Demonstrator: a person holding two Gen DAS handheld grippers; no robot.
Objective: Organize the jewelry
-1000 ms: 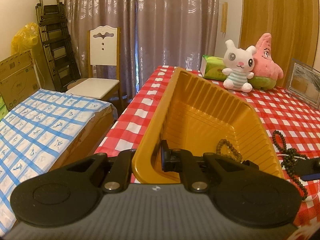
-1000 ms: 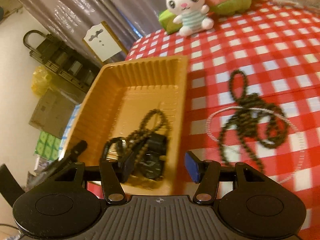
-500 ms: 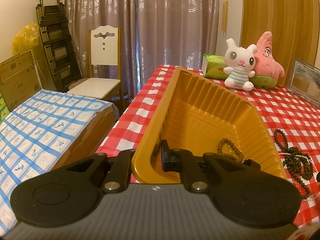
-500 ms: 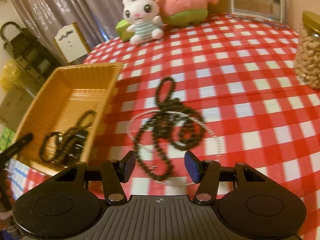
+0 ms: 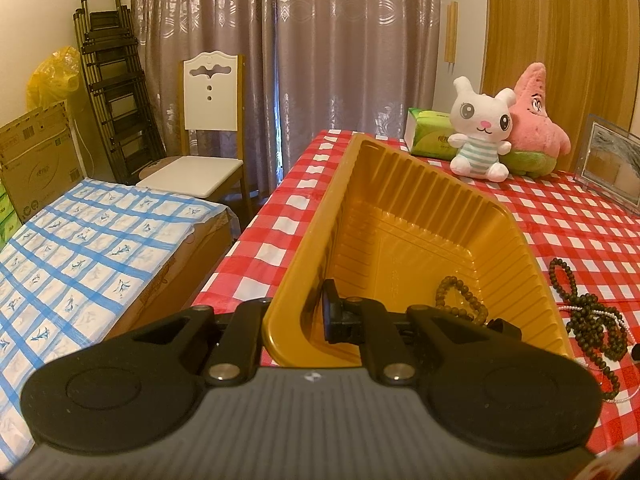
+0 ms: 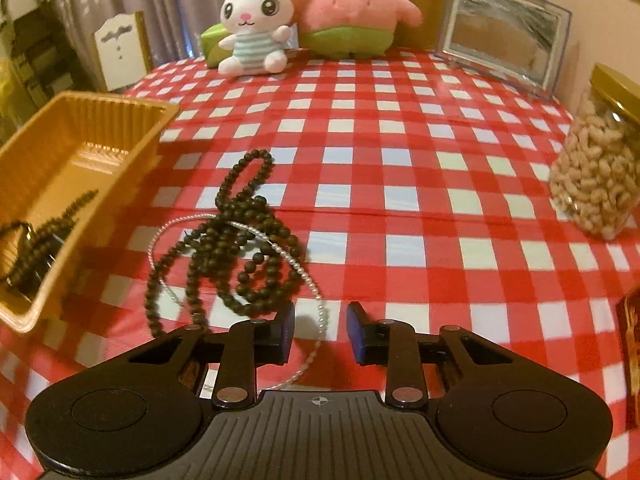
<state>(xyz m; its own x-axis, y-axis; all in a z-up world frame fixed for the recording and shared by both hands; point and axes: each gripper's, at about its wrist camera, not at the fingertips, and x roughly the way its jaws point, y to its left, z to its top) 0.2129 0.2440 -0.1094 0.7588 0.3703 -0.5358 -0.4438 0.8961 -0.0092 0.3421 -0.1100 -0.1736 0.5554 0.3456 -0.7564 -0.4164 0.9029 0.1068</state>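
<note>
An orange plastic tray (image 5: pixel 404 200) stands on the red-checked cloth. My left gripper (image 5: pixel 298 316) is shut on its near wall, one finger inside and one outside. A brown bead bracelet (image 5: pixel 460 300) lies in the tray; in the right wrist view it (image 6: pixel 52 228) lies beside a dark watch. On the cloth to the tray's right, a long dark bead necklace (image 6: pixel 244 240) is tangled with a thin pearl strand (image 6: pixel 308 280). My right gripper (image 6: pixel 320 314) hangs low over the near end of the tangle. Its jaws are closing, the pearl strand runs between them, and the pads are not touching it.
A white rabbit plush (image 6: pixel 252 24), a pink star plush (image 6: pixel 352 8), a green tissue pack (image 5: pixel 430 132) and a picture frame (image 6: pixel 504 28) line the table's far side. A jar of nuts (image 6: pixel 600 168) stands at right. Left of the table are a chair (image 5: pixel 208 140) and a blue-patterned cover (image 5: pixel 80 248).
My right gripper has swung from above the tray to the right and down over the necklaces on the cloth, and its jaws have narrowed. The left gripper and tray have stayed put.
</note>
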